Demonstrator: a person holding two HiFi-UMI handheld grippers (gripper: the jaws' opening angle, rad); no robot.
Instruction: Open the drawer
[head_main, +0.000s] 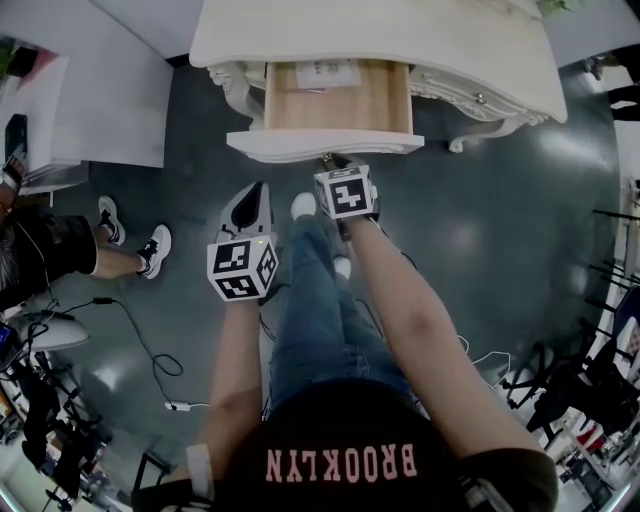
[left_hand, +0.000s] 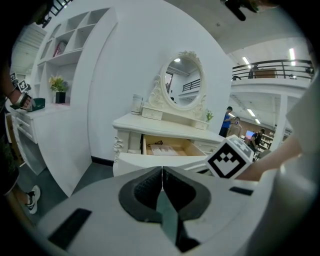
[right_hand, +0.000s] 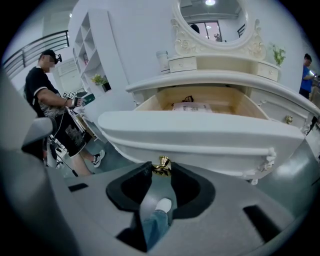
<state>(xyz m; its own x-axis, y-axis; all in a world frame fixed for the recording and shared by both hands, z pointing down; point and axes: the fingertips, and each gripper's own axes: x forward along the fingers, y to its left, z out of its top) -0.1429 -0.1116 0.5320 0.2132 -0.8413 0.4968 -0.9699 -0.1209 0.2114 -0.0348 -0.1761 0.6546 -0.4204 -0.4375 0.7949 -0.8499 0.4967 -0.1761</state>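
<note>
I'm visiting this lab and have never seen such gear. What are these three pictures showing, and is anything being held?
There is no robot here: a person holds a hand-operated claw in each hand. The top-down picture comes from a camera on the person's head. The other two come from cameras riding on each claw. The right claw is clamped on the gold knob of the drawer of a white dressing table. The drawer stands pulled out, with papers inside. The left claw is shut and empty, held off to the side.

Rear of drawer (head_main: 338, 105) beneath tabletop (head_main: 400, 40); print on paper (head_main: 328, 72) illegibly small
</note>
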